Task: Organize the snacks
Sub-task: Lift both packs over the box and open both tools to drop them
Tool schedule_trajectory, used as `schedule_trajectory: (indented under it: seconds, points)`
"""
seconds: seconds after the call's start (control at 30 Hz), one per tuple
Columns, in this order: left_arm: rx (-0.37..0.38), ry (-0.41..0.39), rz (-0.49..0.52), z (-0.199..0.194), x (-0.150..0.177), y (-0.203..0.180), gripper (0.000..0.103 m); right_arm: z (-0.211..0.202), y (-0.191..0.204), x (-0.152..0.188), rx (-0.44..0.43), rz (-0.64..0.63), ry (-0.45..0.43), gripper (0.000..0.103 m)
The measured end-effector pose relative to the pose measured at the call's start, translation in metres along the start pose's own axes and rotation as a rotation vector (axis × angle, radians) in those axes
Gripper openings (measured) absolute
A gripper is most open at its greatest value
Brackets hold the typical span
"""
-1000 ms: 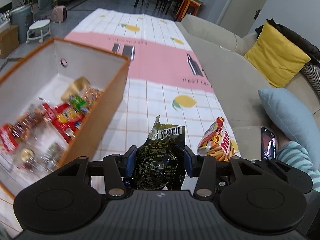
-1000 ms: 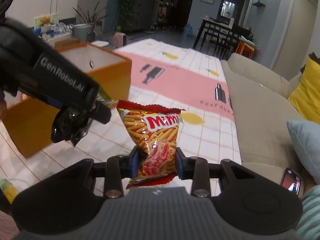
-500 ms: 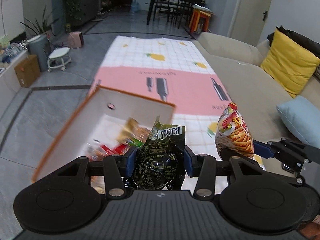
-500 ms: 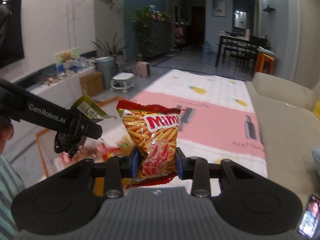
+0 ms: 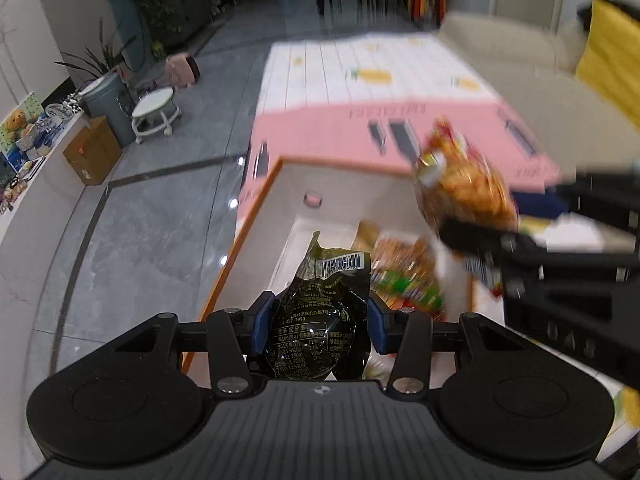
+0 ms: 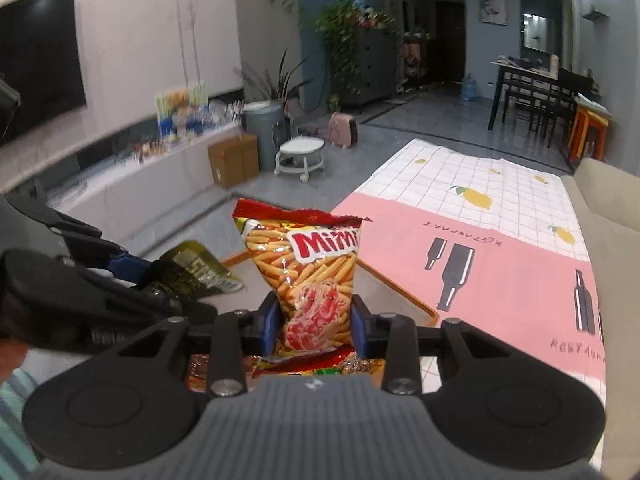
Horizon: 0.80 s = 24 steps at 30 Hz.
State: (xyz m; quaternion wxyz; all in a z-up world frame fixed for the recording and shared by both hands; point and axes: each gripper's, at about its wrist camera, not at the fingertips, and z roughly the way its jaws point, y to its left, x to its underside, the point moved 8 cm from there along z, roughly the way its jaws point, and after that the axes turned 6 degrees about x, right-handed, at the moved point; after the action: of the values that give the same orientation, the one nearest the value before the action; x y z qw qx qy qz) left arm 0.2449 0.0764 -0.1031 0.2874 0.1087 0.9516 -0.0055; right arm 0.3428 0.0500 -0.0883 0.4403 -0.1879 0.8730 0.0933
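Note:
My left gripper point(image 5: 318, 322) is shut on a dark green snack packet point(image 5: 320, 316) with a barcode, held above the orange-edged white storage box point(image 5: 256, 216). Several snack packets point(image 5: 404, 276) lie inside the box. My right gripper point(image 6: 314, 324) is shut on a red and orange Mimi snack bag point(image 6: 310, 276), also over the box point(image 6: 404, 300). In the left wrist view the right gripper's Mimi bag point(image 5: 464, 188) hangs blurred at the right above the box. In the right wrist view the left gripper's green packet point(image 6: 192, 268) shows at the left.
The box stands on a pink and white checked cloth point(image 6: 500, 240) with lemon and bottle prints. A beige sofa point(image 5: 520, 68) with a yellow cushion point(image 5: 608, 56) runs along the right. Grey tiled floor point(image 5: 140, 232), a cardboard box point(image 5: 92, 152) and a white stool point(image 5: 154, 108) lie left.
Both grippers have lifted and swung left from above the cloth to over the box, each still holding its packet. The view has tilted toward the floor and room.

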Motion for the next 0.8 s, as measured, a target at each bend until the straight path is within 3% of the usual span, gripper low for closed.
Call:
schedule_trajectory:
  seconds: [0.37, 0.8]
  points:
    - [-0.006, 0.18, 0.034, 0.057, 0.029, 0.014, 0.054, 0.084, 0.01, 0.026, 0.041, -0.141, 0.166, 0.033]
    - [-0.022, 0.316, 0.044, 0.085, 0.046, 0.018, 0.058, 0.136, 0.008, 0.054, 0.109, -0.256, 0.29, 0.034]
